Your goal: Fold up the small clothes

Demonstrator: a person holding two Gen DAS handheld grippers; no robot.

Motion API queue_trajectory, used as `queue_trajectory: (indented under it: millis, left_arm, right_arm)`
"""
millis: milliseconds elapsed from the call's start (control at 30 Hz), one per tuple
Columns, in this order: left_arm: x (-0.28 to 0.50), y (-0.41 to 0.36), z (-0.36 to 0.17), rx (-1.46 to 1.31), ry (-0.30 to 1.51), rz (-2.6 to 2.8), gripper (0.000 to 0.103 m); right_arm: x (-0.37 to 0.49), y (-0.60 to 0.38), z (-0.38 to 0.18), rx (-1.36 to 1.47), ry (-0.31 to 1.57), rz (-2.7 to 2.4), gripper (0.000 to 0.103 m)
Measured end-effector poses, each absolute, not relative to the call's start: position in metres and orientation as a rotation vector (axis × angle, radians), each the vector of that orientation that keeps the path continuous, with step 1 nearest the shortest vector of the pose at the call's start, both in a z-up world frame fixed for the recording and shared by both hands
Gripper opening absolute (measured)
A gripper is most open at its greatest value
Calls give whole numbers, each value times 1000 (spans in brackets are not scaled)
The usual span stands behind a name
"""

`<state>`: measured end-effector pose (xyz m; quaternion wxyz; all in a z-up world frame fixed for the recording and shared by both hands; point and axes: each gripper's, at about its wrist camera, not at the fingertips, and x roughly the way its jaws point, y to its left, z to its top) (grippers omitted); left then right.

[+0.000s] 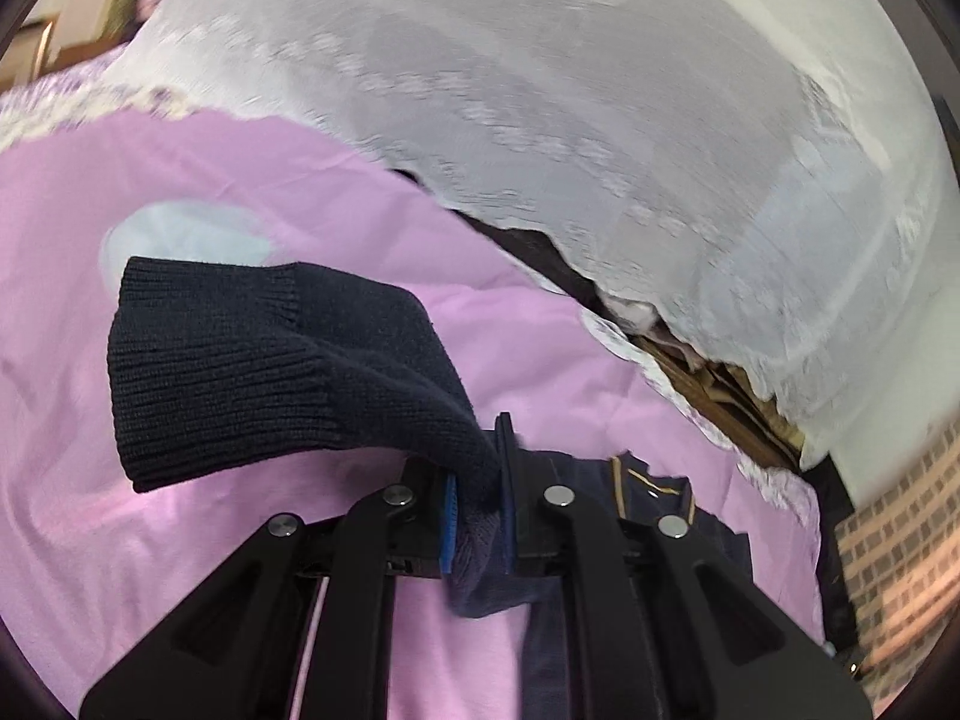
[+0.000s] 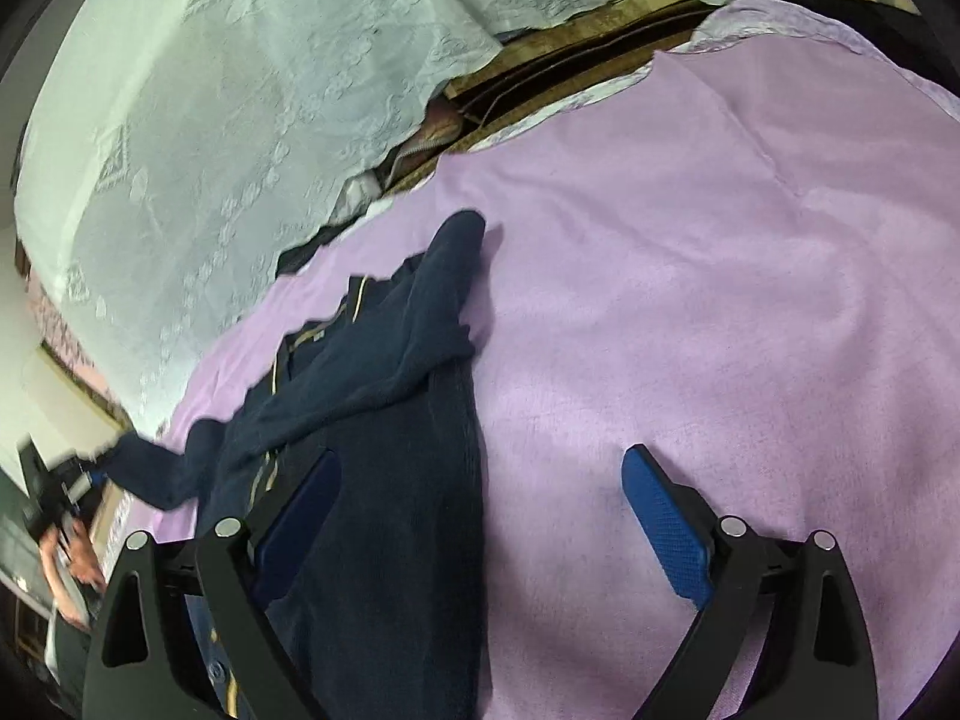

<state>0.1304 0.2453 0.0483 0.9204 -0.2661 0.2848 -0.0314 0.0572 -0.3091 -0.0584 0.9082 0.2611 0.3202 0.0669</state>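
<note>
The left claw (image 1: 480,516) pinches the sleeve (image 1: 270,360) of the sweater (image 2: 372,420), cuff hanging free. The sweater's long axis runs away from the spread right claw (image 2: 480,528), body lying under its left finger.

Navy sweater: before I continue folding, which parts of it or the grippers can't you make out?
- Navy sweater: lower hem, right wrist view, cut off by the frame edge and gripper frame.
- Sleeve: pinched part, left wrist view, hidden between the left gripper pads.
- Left gripper, right wrist view: blurred at the frame edge.
- Right gripper: open, holding nothing.
</note>
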Motion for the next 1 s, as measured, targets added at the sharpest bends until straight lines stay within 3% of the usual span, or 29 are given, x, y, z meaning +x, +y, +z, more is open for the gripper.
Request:
queue_trajectory:
  millis: [300, 1000]
  left_arm:
    - [150, 164, 79, -394, 578, -123, 10]
    - [174, 15, 68, -252, 637, -285, 10]
  right_arm:
    - [55, -308, -60, 548, 664, 183, 100]
    - [56, -305, -61, 539, 676, 194, 100]
